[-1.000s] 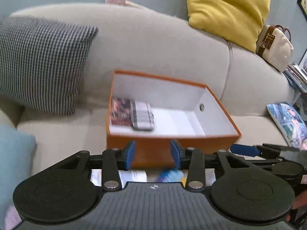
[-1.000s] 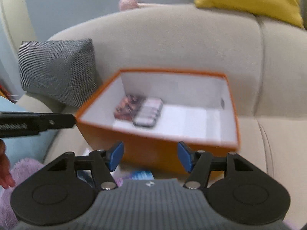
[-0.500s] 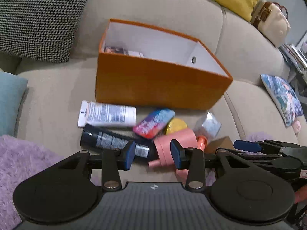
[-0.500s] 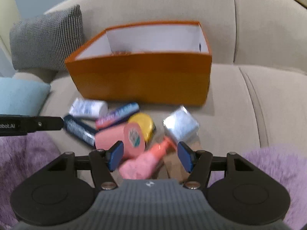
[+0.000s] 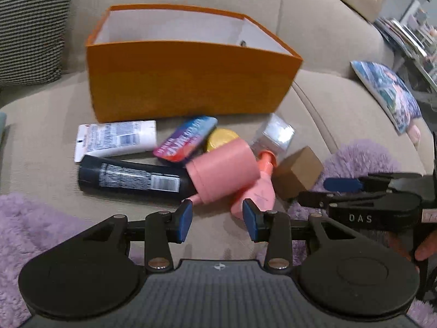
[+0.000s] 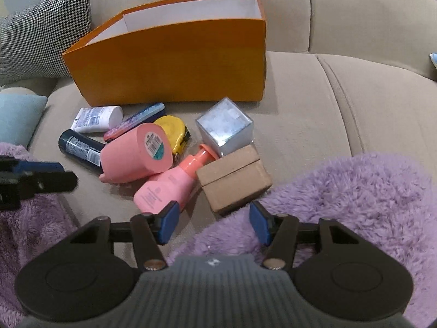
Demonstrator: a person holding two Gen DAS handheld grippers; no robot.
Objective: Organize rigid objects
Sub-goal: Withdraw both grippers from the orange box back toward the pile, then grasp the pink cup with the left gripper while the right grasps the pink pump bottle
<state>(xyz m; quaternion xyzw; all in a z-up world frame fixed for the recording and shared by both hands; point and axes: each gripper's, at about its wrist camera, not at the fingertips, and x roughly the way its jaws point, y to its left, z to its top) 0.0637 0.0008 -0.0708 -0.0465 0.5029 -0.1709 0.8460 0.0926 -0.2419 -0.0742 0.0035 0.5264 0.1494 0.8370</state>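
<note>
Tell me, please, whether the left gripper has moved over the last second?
Yes. The left gripper has drawn back and tipped down from the orange box: that box has receded up-frame, and the items in front of it now show.

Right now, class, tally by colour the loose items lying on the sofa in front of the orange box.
Pink: 2, pink cup, pink pump bottle
White: 1, white tube
Dark: 1, dark tube
Multicoloured: 1, flat pack
Yellow: 1, yellow tape measure
Silver: 1, silver cube
Brown: 1, brown box
Total: 8

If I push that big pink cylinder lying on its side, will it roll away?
Probably only a little. The pink cylinder lies on its round side, so it could roll, but it leans against the pink pump bottle and dark tube. The soft sofa cushion should also damp rolling.
</note>
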